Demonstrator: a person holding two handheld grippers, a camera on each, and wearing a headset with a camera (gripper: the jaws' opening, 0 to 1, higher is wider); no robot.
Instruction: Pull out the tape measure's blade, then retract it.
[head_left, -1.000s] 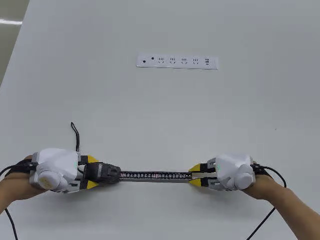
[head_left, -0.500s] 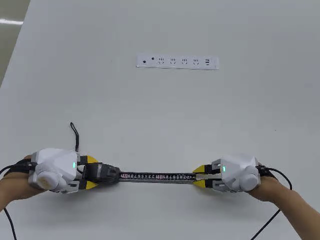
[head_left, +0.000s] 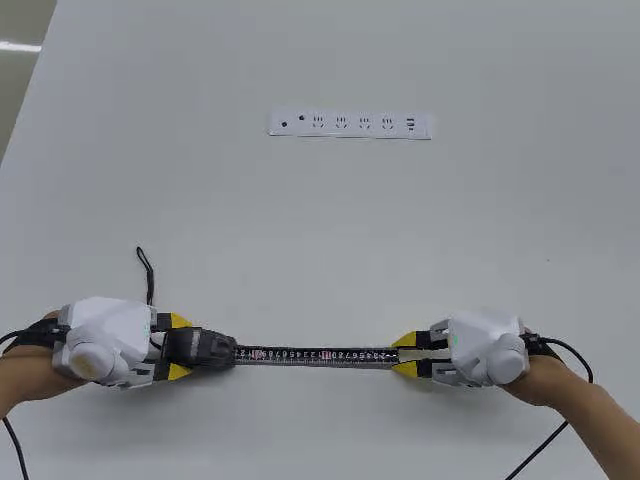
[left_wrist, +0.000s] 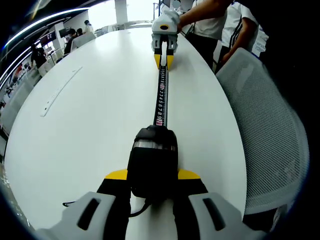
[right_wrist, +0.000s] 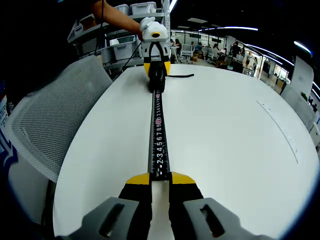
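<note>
— Where's the tape measure?

— Down at the near edge of the plain white tabletop (head_left: 300, 230). On the near left, the left gripper (head_left: 185, 347) has its yellow-tipped jaws clamped on the two sides of the chunky black plastic tape-measure case (head_left: 205, 348). The dark, numbered steel blade (head_left: 315, 354) runs out of it to the right, low along the table. Its end is at the right gripper (head_left: 403, 355), whose jaws are pinched narrow on it.

— How do you reckon it handles?

— The case looks rigid and fairly solid, so a firm squeeze on its flat sides should do. The blade is thin, springy and probably slick. I'd guess it wants to snap back in, so the end is the place to hold it. It could kink if twisted.

— Anything beyond?

— A thin black wrist strap (head_left: 147, 270) trails from the case towards the far side. Well apart, far across the table, lies a long white power strip (head_left: 348, 124).
</note>
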